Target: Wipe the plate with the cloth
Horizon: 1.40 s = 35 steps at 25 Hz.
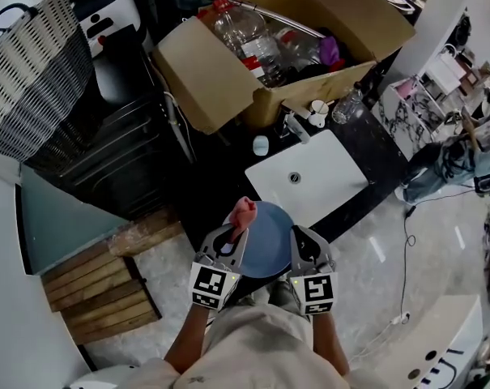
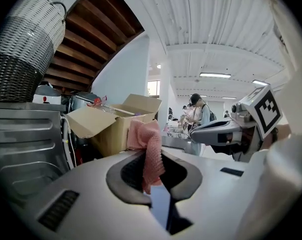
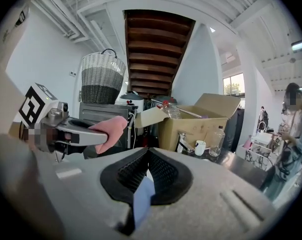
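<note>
A round blue plate (image 1: 265, 245) is held in front of me, between both grippers, above the floor near the sink. My left gripper (image 1: 232, 237) is shut on a pink cloth (image 1: 243, 211) at the plate's left rim. In the left gripper view the cloth (image 2: 150, 149) hangs through the jaws of the left gripper (image 2: 153, 176), and the plate's edge (image 2: 160, 206) shows just below it. My right gripper (image 1: 300, 245) is shut on the plate's right rim. In the right gripper view that blue edge (image 3: 141, 200) sits in the right gripper (image 3: 148, 176).
A white sink (image 1: 309, 177) with a faucet (image 1: 296, 126) lies just beyond the plate in a dark counter. Behind it stand a cardboard box (image 1: 228, 71) of plastic bottles, small cups (image 1: 317, 112) and a glass bottle (image 1: 347, 104). A wicker basket (image 1: 34, 71) and wooden steps (image 1: 107, 286) are at left.
</note>
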Tool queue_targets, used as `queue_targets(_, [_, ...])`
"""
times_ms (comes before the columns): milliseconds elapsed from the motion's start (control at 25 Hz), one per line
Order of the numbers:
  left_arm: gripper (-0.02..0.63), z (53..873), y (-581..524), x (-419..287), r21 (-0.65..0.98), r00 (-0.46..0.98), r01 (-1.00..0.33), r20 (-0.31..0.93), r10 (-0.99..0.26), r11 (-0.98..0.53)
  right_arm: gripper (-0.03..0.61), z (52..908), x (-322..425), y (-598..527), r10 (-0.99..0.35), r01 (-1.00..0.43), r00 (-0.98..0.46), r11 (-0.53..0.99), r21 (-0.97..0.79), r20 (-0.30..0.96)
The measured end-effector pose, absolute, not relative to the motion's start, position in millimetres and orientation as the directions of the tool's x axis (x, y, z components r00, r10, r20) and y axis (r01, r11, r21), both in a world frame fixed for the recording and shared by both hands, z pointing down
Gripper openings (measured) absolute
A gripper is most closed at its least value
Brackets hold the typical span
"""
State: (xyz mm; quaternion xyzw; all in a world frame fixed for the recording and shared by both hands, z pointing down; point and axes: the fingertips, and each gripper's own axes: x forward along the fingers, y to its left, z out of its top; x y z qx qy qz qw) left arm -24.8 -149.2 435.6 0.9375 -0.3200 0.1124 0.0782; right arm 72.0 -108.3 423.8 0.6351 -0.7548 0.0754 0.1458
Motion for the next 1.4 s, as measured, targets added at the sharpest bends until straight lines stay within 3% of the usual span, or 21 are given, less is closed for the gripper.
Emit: queue_targets(1400, [0.032, 567, -184, 25, 0.046, 0.652, -0.616, 0.589, -0.477, -0.786, 0.009, 554, 98, -171, -0.743, -0.888, -0.378, 0.459, 0.010, 0.553])
